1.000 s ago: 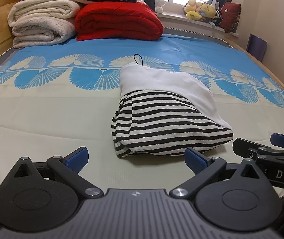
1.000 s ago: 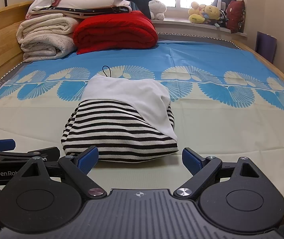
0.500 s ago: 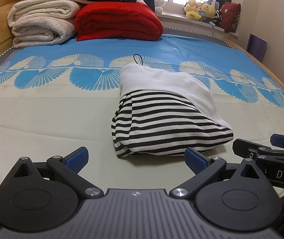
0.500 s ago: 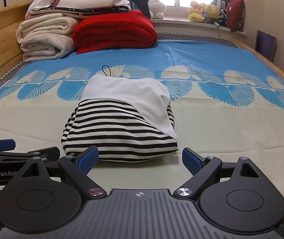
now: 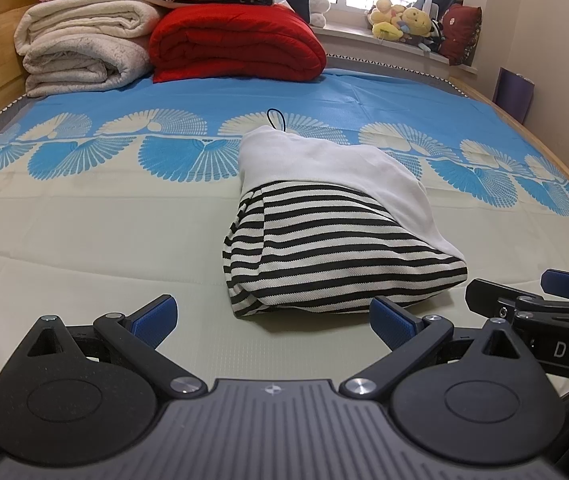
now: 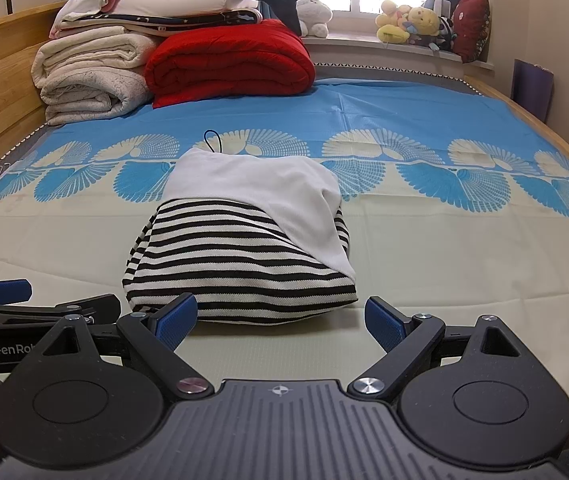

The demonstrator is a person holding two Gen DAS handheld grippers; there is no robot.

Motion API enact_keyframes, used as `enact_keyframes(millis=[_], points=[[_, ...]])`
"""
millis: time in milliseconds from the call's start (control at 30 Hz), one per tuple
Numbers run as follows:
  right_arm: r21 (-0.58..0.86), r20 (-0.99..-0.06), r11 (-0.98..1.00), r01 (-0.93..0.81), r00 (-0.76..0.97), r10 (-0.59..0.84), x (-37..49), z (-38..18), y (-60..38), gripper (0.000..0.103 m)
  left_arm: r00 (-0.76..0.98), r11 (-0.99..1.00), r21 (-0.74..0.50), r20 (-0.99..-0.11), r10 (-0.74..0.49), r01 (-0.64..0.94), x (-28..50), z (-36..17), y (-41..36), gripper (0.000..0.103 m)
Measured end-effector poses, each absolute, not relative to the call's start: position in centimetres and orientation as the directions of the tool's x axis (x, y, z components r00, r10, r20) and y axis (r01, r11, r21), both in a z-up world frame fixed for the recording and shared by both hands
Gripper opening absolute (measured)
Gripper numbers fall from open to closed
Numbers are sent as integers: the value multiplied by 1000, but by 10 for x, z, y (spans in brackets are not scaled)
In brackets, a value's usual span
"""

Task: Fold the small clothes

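Folded garment laid on the bed, both grippers held back empty.

The striped garment (image 5: 336,256), white part uppermost, is seen mid-bed (image 5: 84,240); left gripper (image 5: 272,316) and right gripper (image 6: 280,318) are held before it, fingers spread, nothing grasped.

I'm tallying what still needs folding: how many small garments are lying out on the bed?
1 that I can see: a striped garment with a white part, on the mat right ahead of both open tools. Another piece could be hidden inside its folds.
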State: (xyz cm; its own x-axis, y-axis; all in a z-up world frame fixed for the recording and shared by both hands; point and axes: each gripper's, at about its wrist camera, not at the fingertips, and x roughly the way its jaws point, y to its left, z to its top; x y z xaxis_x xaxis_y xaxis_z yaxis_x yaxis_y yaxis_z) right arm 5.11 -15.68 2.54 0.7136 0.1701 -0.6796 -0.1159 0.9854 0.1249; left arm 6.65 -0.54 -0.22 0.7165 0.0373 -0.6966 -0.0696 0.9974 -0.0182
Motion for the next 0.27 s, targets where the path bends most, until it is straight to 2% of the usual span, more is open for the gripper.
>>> enact_keyframes(millis=[267], points=[[125,-680,985,-116,713,170,51,26,-157,91,716,998,-18,-698,36,-68,67,-2,-4,102]])
